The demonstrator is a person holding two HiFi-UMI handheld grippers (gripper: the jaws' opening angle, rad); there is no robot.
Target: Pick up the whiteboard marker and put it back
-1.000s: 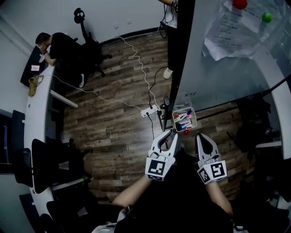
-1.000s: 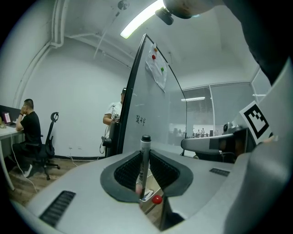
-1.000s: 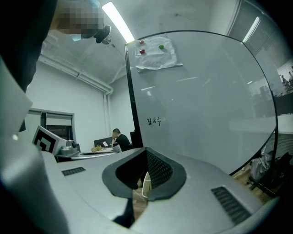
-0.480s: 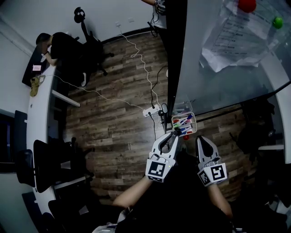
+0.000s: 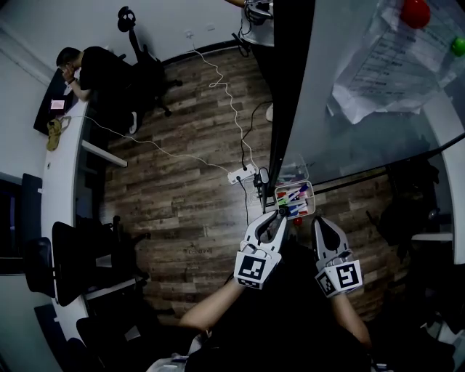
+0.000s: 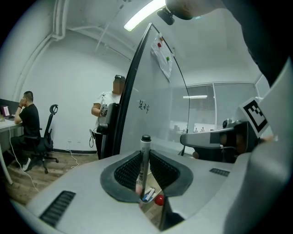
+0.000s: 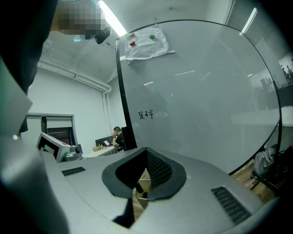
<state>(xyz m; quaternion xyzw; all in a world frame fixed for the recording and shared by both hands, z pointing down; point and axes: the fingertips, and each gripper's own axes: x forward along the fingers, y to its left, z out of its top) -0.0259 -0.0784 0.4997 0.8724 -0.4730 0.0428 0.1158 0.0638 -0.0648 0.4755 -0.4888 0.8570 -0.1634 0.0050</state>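
Whiteboard marker: pale barrel with dark print; black cap.
Left tongs: light grey shell; black ribbed pads; cube with black-and-white square pattern.
Right tongs: light grey shell; black ribbed pads; cube with black-and-white square pattern.
Marker tray: clear-white walls; contents red, blue, green and magenta.
Whiteboard: pale grey-white face; black edge frame; small black handwriting.
Red magnet: bright red.
Green magnet: bright green.
Paper sheets: white with fine dark print.
Floor: brown wood planks, streaked grain.
Counter: white.
Cable: white.
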